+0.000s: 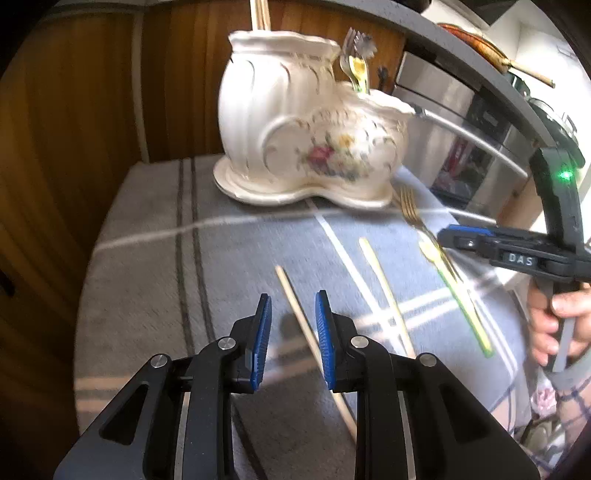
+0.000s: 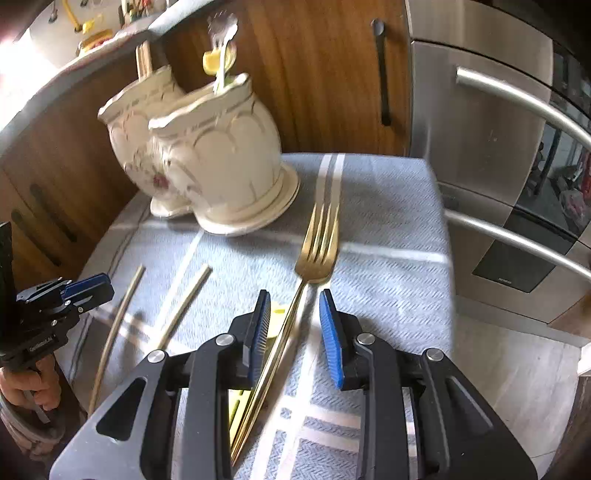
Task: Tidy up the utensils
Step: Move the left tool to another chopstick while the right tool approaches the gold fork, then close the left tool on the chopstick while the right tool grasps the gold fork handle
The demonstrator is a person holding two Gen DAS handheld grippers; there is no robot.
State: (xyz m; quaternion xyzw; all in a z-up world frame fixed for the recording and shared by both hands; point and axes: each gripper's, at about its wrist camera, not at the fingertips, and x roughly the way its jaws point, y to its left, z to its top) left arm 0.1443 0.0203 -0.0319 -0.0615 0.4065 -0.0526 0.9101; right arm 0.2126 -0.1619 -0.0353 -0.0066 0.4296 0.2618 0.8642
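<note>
A cream two-pot ceramic holder (image 1: 295, 125) stands at the back of the cloth; it also shows in the right wrist view (image 2: 207, 155). Chopsticks (image 1: 258, 14) stick out of its tall pot and utensil handles (image 1: 356, 62) out of its low pot. My left gripper (image 1: 293, 317) is open over a loose chopstick (image 1: 295, 310); a second chopstick (image 1: 384, 291) lies to its right. My right gripper (image 2: 293, 314) is open over a gold fork (image 2: 317, 251) lying on the cloth, with a yellow-handled spoon (image 2: 275, 317) beside it.
A grey-blue striped cloth (image 1: 236, 258) covers the table. Wooden cabinets (image 1: 92, 110) stand behind and to the left. A steel oven with bar handles (image 2: 498, 155) is on the right. The table edge drops to the floor (image 2: 517, 369) at the right.
</note>
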